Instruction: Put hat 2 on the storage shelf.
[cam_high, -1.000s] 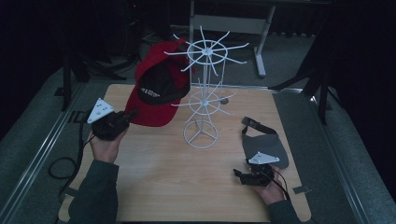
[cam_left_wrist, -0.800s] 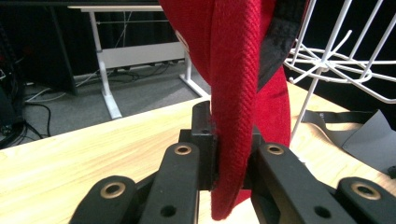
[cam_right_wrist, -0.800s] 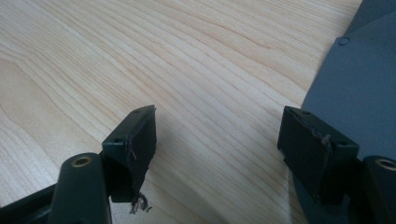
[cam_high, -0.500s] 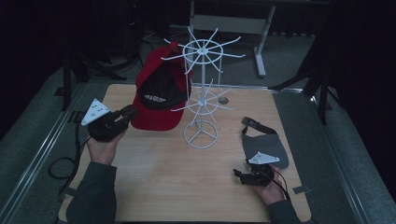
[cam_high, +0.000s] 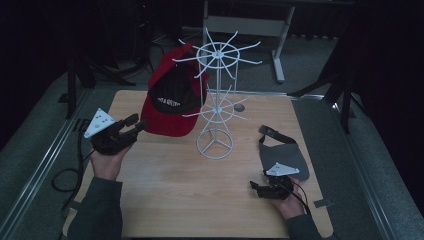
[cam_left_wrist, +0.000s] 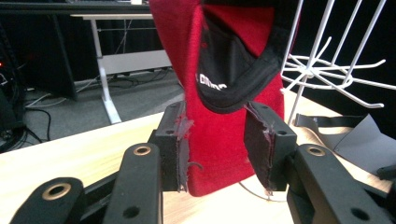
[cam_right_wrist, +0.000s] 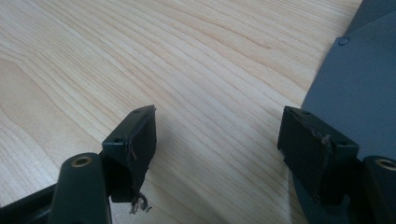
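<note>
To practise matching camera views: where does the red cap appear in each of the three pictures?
High view: red cap hangs on the white wire rack, upper left of centre, ahead of the left gripper.
Left gripper view: top centre, its lower edge between the open jaws.
Right gripper view: not in it; bare wooden table.
Shared landmark: the wire rack.

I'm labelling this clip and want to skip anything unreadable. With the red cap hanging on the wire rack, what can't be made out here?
- White lettering on the red cap: too small in the high view, cut short by the cap's fold in the left gripper view.
- The hook that bears the cap on the wire rack: hidden behind the cap.
- Grey cap: cut off by the right gripper view's edge.
- Small round thing behind the rack: too small to identify.
</note>
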